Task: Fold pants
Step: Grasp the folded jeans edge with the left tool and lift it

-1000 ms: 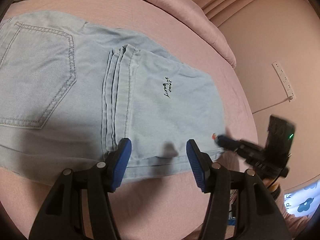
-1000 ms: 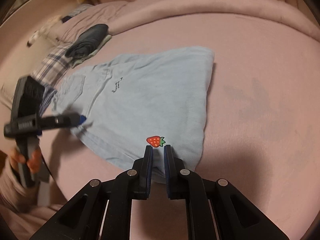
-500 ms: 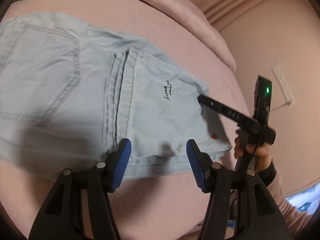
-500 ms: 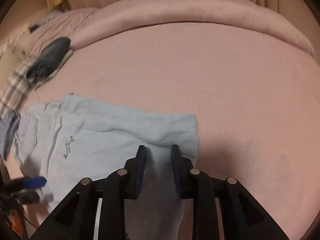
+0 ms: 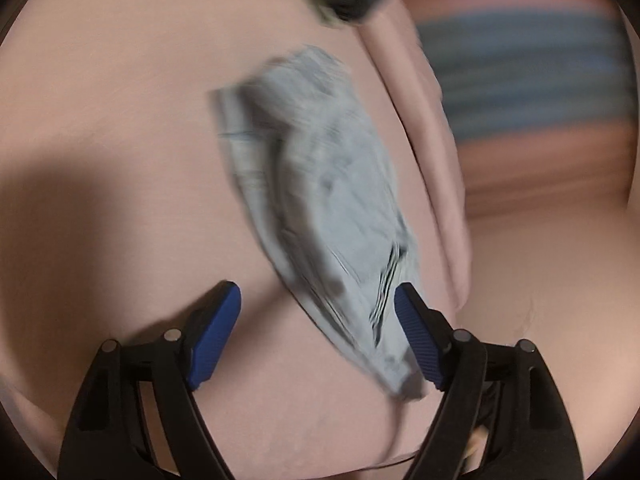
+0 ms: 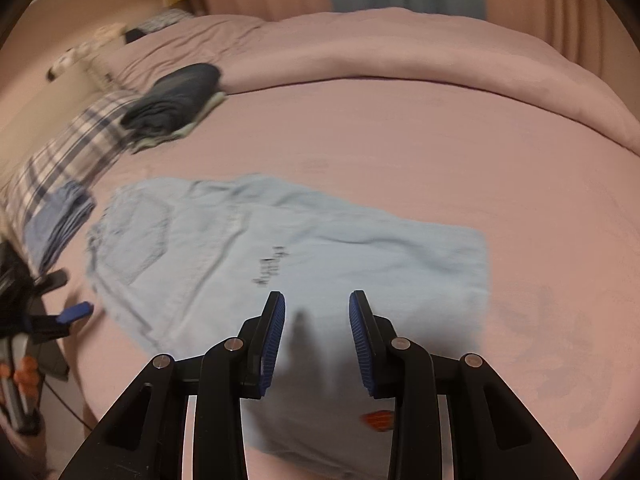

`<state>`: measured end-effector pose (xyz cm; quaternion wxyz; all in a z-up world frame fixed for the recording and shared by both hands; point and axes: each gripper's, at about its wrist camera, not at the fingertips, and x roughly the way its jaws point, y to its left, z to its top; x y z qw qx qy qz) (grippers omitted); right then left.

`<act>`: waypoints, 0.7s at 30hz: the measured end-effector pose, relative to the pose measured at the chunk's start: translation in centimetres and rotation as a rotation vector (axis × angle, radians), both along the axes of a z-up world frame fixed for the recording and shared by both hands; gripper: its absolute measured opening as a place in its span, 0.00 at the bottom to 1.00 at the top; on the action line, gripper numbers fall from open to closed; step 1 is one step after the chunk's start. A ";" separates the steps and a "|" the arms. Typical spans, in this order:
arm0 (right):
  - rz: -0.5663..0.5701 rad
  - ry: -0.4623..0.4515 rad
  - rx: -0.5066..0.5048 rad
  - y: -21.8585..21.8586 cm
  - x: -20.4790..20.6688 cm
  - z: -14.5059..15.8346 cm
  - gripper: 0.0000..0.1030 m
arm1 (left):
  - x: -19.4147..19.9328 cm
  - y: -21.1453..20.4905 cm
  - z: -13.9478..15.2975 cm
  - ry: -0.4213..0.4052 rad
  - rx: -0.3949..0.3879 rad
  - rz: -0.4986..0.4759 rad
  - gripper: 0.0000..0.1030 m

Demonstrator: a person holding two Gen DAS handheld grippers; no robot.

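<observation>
The light blue denim pants (image 6: 288, 256) lie folded flat on the pink bed, with a back pocket at the left, black script in the middle and a small strawberry patch (image 6: 378, 420) near me. My right gripper (image 6: 317, 316) is open and empty just above the near part of the pants. In the blurred left wrist view the pants (image 5: 320, 200) run diagonally, and my left gripper (image 5: 318, 316) is open and empty with its right pad beside the near corner. The left gripper also shows at the left edge of the right wrist view (image 6: 60, 316).
A dark folded garment (image 6: 176, 100) lies at the back left of the bed. Plaid fabric (image 6: 68, 156) and a folded blue garment (image 6: 60, 220) lie along the left edge. A rolled pink duvet (image 6: 400, 64) runs across the back.
My right gripper has opened wider and pulled back over the pants. My left gripper has swung fast to a new angle, so the pants now run diagonally and blurred in its view.
</observation>
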<state>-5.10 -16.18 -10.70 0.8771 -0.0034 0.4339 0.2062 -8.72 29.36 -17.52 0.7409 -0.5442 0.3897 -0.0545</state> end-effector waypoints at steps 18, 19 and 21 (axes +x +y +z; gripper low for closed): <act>0.097 0.017 -0.038 4.6 -1.2 -0.3 0.33 | 6.5 2.1 -0.4 -0.018 -0.017 0.143 0.71; 0.104 0.018 -0.038 5.0 -1.2 -0.3 0.33 | 6.2 2.2 -0.5 -0.018 -0.016 0.143 0.52; 0.126 0.018 -0.036 5.8 -0.9 -0.2 0.33 | 5.7 2.6 -1.0 0.001 -0.012 0.146 0.29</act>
